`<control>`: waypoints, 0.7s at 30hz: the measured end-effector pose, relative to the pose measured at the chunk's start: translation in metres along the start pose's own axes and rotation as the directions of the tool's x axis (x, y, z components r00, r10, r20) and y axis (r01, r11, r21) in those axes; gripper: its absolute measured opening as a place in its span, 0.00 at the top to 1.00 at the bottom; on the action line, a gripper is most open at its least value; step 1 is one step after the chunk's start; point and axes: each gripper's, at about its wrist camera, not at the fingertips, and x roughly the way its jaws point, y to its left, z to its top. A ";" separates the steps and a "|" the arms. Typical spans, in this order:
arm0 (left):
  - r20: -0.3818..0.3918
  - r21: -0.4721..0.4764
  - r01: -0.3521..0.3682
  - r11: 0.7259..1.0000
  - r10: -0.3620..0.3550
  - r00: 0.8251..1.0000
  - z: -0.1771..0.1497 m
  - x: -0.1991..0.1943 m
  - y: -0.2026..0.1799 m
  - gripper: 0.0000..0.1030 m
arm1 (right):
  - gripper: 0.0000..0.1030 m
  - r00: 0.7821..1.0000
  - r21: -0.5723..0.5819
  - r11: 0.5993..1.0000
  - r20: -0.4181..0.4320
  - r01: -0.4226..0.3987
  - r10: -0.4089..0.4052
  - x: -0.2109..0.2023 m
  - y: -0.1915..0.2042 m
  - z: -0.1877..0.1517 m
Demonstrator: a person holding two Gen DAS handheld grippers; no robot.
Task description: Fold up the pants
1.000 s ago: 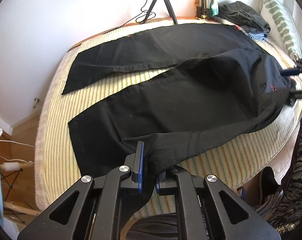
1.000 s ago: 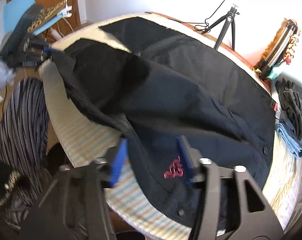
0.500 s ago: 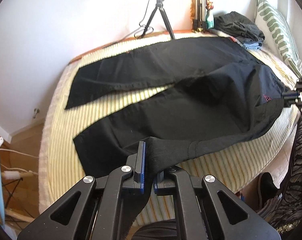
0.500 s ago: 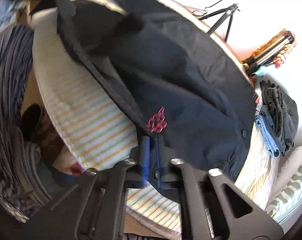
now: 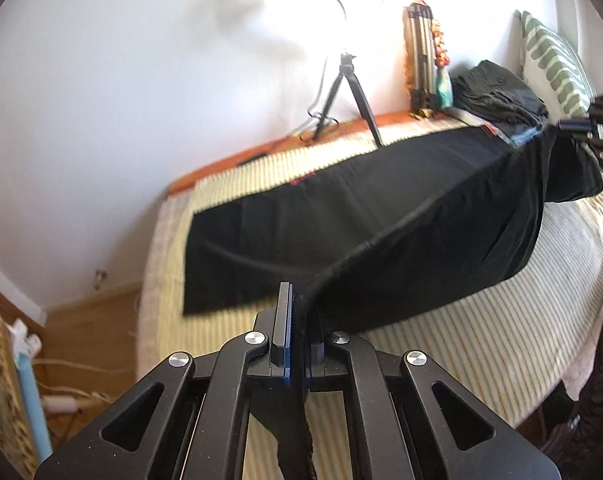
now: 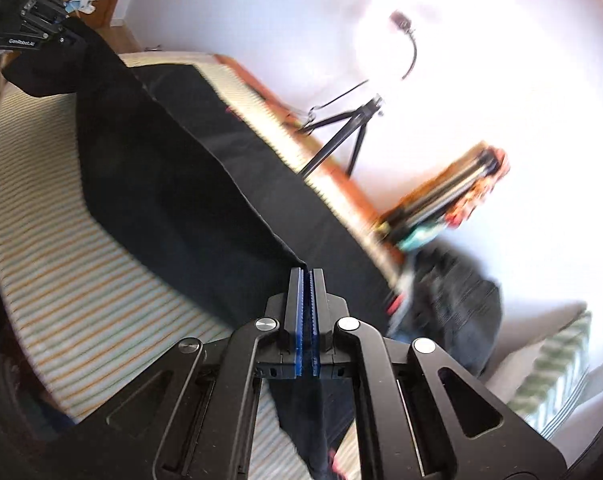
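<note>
Black pants lie on a striped bed. The near leg is lifted off the bed and hangs taut between the two grippers, over the far leg that lies flat. My left gripper is shut on the near leg's hem end. My right gripper is shut on the waist end of the pants. The right gripper shows at the right edge of the left wrist view, and the left gripper at the top left of the right wrist view.
A small tripod stands at the bed's far edge by the white wall. A pile of dark and blue clothes and a green patterned pillow lie at the bed's right end. Wooden floor with cables is left of the bed.
Both grippers have risen and carried the near leg up and toward the far leg. The fabric now hangs taut between them. The right gripper, open a second ago, has closed on the waist.
</note>
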 end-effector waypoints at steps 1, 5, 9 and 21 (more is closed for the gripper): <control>0.002 0.002 -0.004 1.000 0.004 1.000 0.008 0.004 0.004 0.98 | 0.98 1.000 -0.010 1.000 0.005 0.020 -0.020 0.008 -0.008 0.012; 0.004 -0.007 -0.006 1.000 0.006 1.000 0.038 0.025 0.021 0.98 | 0.98 0.998 -0.014 0.998 0.003 0.056 -0.056 0.044 -0.029 0.045; -0.015 0.005 -0.015 1.000 0.015 1.000 0.059 0.053 0.030 0.97 | 0.98 0.996 -0.031 0.996 -0.028 0.080 -0.080 0.096 -0.041 0.066; -0.144 0.111 -0.073 0.991 0.089 0.986 0.098 0.170 0.041 0.98 | 1.00 0.987 0.010 0.999 -0.156 0.036 -0.034 0.243 -0.056 0.081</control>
